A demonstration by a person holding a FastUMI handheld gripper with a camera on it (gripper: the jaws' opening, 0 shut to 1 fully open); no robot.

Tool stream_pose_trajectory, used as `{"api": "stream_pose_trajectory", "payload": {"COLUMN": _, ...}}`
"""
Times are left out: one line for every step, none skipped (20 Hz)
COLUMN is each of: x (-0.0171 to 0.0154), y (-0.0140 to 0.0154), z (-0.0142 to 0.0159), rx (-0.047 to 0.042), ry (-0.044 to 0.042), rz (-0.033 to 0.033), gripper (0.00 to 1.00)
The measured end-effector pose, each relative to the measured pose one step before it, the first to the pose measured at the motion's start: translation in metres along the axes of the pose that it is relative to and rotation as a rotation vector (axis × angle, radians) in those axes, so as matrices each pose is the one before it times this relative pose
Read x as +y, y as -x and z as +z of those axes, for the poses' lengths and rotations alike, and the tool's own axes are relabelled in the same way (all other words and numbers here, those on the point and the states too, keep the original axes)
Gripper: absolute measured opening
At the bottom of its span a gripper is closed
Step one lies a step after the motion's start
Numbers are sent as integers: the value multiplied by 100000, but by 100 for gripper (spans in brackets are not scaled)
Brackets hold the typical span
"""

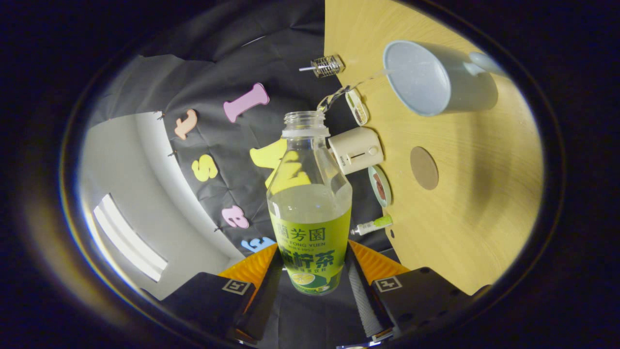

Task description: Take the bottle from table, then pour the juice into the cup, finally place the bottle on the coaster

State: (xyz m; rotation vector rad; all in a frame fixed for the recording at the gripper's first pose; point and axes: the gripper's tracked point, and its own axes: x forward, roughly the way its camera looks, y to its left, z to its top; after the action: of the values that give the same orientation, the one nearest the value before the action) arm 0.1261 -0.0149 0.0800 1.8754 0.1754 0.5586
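Note:
My gripper (310, 271) is shut on an uncapped clear bottle (309, 203) with a green and yellow label, both fingers pressing its lower part. The whole view is rolled, so the wooden table (484, 203) stands on its side beside the bottle. A thin stream of pale juice (348, 89) runs from the bottle's mouth into the light blue cup (431, 77), whose opening faces me. The bottle is still more than half full. A round brown coaster (424, 167) lies on the table beyond the fingers, between me and the cup.
Along the table's back edge sit a cream box-shaped device (356, 150), a small round tin (380, 185), a green-capped tube (373, 225), a flat oval item (357, 106) and a wire object (327, 66). The booth's black cloth wall hangs behind them.

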Motion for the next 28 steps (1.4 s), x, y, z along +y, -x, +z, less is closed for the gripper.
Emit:
{"api": "stream_pose_trajectory", "payload": {"x": 80, "y": -46, "z": -91, "rx": 335, "ry": -136, "rz": 136, "gripper": 77}}
{"api": "stream_pose_trajectory", "payload": {"x": 207, "y": 104, "z": -105, "rx": 316, "ry": -575, "rz": 383, "gripper": 77}}
{"api": "stream_pose_trajectory", "payload": {"x": 102, "y": -62, "z": -3, "rx": 38, "ry": -641, "rz": 409, "gripper": 77}}
{"api": "stream_pose_trajectory", "payload": {"x": 153, "y": -15, "z": 46, "rx": -174, "ry": -643, "rz": 399, "gripper": 77}}
{"api": "stream_pose_trajectory", "payload": {"x": 190, "y": 41, "z": 11, "rx": 11, "ry": -300, "rz": 475, "gripper": 77}}
{"api": "stream_pose_trajectory", "payload": {"x": 221, "y": 53, "z": -75, "rx": 7, "ry": -89, "rz": 293, "gripper": 77}}
{"api": "stream_pose_trajectory", "payload": {"x": 159, "y": 49, "z": 16, "rx": -95, "ry": -172, "rz": 242, "gripper": 77}}
{"api": "stream_pose_trajectory", "payload": {"x": 123, "y": 90, "z": 27, "rx": -164, "ry": -264, "rz": 118, "gripper": 77}}
{"api": "stream_pose_trajectory", "payload": {"x": 160, "y": 25, "z": -2, "rx": -84, "ry": -264, "rz": 168, "gripper": 77}}
{"api": "stream_pose_trajectory", "payload": {"x": 138, "y": 66, "z": -53, "rx": 165, "ry": -163, "rz": 74, "gripper": 77}}
{"api": "stream_pose_trajectory", "payload": {"x": 139, "y": -11, "z": -70, "rx": 99, "ry": -387, "rz": 306, "gripper": 77}}
{"api": "stream_pose_trajectory", "payload": {"x": 204, "y": 111, "z": -2, "rx": 63, "ry": -323, "rz": 234, "gripper": 77}}
{"api": "stream_pose_trajectory", "payload": {"x": 83, "y": -43, "z": 73, "rx": -358, "ry": -258, "rz": 54, "gripper": 77}}
{"api": "stream_pose_trajectory", "payload": {"x": 176, "y": -105, "z": -59, "rx": -66, "ry": -132, "rz": 158, "gripper": 77}}
{"api": "stream_pose_trajectory", "payload": {"x": 171, "y": -5, "z": 0, "rx": -3, "ry": -303, "rz": 425, "gripper": 77}}
{"api": "stream_pose_trajectory", "payload": {"x": 268, "y": -98, "z": -90, "rx": 21, "ry": -315, "rz": 485, "gripper": 77}}
{"api": "stream_pose_trajectory", "payload": {"x": 233, "y": 46, "z": -53, "rx": 174, "ry": -238, "rz": 525, "gripper": 77}}
{"api": "stream_pose_trajectory", "payload": {"x": 180, "y": -67, "z": -36, "rx": 38, "ry": -338, "rz": 482, "gripper": 77}}
{"api": "stream_pose_trajectory", "payload": {"x": 94, "y": -85, "z": 11, "rx": 49, "ry": -472, "rz": 478, "gripper": 77}}
{"api": "stream_pose_trajectory", "payload": {"x": 179, "y": 25, "z": 43, "rx": -120, "ry": -539, "rz": 606, "gripper": 77}}
{"api": "stream_pose_trajectory", "payload": {"x": 51, "y": -145, "z": -22, "rx": 164, "ry": -890, "rz": 732, "gripper": 77}}
{"api": "stream_pose_trajectory", "payload": {"x": 130, "y": -108, "z": -59, "rx": -109, "ry": -856, "rz": 386, "gripper": 77}}
{"api": "stream_pose_trajectory", "payload": {"x": 89, "y": 74, "z": 46, "rx": -239, "ry": -358, "rz": 342, "gripper": 77}}
{"api": "stream_pose_trajectory", "payload": {"x": 134, "y": -59, "z": 40, "rx": 3, "ry": 59, "rz": 167, "gripper": 77}}
{"api": "stream_pose_trajectory", "payload": {"x": 3, "y": -8, "z": 100, "rx": -152, "ry": 27, "rz": 116, "gripper": 77}}
{"api": "stream_pose_trajectory", "payload": {"x": 35, "y": -20, "z": 56, "rx": -194, "ry": -204, "rz": 12, "gripper": 77}}
{"api": "stream_pose_trajectory", "payload": {"x": 63, "y": -20, "z": 29, "rx": -115, "ry": -383, "rz": 192, "gripper": 77}}
{"api": "stream_pose_trajectory", "payload": {"x": 142, "y": 84, "z": 50, "rx": -158, "ry": -413, "rz": 306, "gripper": 77}}
